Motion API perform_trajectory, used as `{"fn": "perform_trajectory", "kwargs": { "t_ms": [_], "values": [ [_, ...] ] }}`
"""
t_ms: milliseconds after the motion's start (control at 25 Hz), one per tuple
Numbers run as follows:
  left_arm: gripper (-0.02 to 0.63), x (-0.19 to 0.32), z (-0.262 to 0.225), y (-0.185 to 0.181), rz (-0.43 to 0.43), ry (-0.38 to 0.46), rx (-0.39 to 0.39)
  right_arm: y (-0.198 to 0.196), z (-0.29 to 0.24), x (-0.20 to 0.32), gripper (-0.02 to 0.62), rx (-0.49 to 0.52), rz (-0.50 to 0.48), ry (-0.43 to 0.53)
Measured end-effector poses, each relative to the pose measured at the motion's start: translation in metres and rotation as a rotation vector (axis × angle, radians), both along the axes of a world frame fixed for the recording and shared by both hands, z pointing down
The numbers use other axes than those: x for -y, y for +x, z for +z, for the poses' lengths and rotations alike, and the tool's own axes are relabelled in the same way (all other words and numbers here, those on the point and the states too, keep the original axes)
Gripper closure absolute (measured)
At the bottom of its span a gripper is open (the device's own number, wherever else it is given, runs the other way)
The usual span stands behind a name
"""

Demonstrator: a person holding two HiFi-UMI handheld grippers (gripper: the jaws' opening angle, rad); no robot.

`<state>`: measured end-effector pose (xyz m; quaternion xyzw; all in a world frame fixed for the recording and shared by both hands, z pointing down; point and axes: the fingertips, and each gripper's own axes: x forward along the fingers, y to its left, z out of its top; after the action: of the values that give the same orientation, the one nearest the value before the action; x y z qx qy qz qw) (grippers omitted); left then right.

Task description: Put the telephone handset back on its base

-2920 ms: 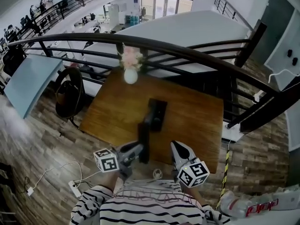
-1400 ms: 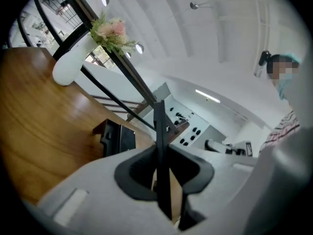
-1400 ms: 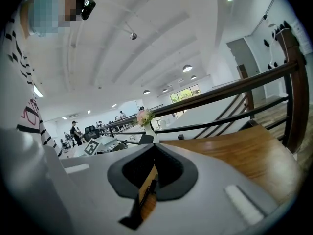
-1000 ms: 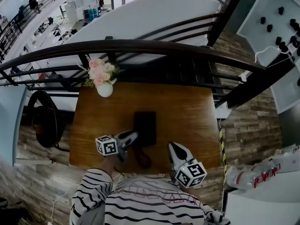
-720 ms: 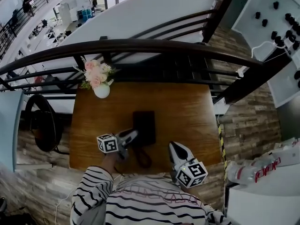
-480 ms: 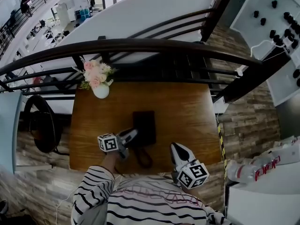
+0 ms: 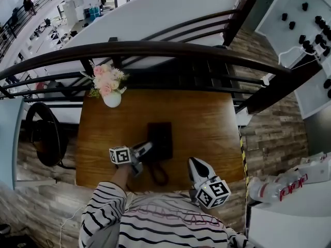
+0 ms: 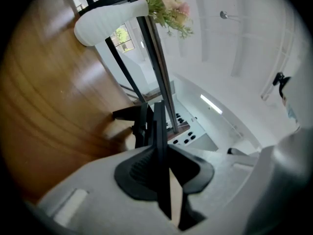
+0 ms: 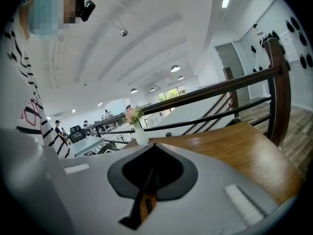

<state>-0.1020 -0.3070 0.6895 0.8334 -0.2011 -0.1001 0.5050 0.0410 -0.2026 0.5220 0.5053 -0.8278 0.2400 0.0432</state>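
Observation:
A black telephone base [image 7: 161,137] lies in the middle of the wooden table [image 7: 207,123]. My left gripper [image 7: 143,150] is at the base's front left corner, shut on the black handset [image 7: 156,170], whose dark end reaches toward the table's front edge. In the left gripper view the handset [image 8: 157,121] shows edge-on as a thin black blade pinched in the left gripper [image 8: 159,153]. My right gripper [image 7: 198,168] hovers over the front edge, right of the base, shut and holding nothing. The right gripper [image 9: 152,168] looks across the table top.
A white vase of pink flowers [image 7: 111,98] stands at the table's far left corner; the vase [image 8: 110,16] also shows ahead of the left gripper. A dark railing [image 7: 155,48] runs behind the table. A black chair [image 7: 44,133] stands left, a white shelf [image 7: 289,200] right.
Since the earliest frame the handset has come down from over the base to its front left corner. Over the last second both grippers have hardly moved.

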Motion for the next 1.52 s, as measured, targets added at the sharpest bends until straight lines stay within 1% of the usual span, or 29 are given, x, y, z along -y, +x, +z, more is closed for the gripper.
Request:
{"fn": "perform_trajectory", "kwargs": {
  "t_ms": [240,520,1080,1240,1520],
  "values": [
    [0.534,0.001,0.001,0.003,0.000,-0.023,-0.016,0.004,0.003,0.003,0.595,-0.001,0.000,-0.004],
    [0.534,0.000,0.007,0.003,-0.011,-0.045,-0.016,0.008,0.002,0.002,0.595,-0.002,-0.004,-0.007],
    [0.534,0.004,0.011,0.002,-0.026,-0.046,-0.027,0.010,0.005,0.002,0.595,0.001,-0.017,-0.020],
    [0.534,0.005,0.011,0.002,-0.032,-0.044,-0.017,0.012,0.005,0.002,0.595,0.005,-0.017,-0.020],
    [0.531,0.004,0.011,0.001,-0.045,-0.028,0.030,0.009,0.005,0.001,0.595,0.006,-0.025,-0.018]
  ]
}}
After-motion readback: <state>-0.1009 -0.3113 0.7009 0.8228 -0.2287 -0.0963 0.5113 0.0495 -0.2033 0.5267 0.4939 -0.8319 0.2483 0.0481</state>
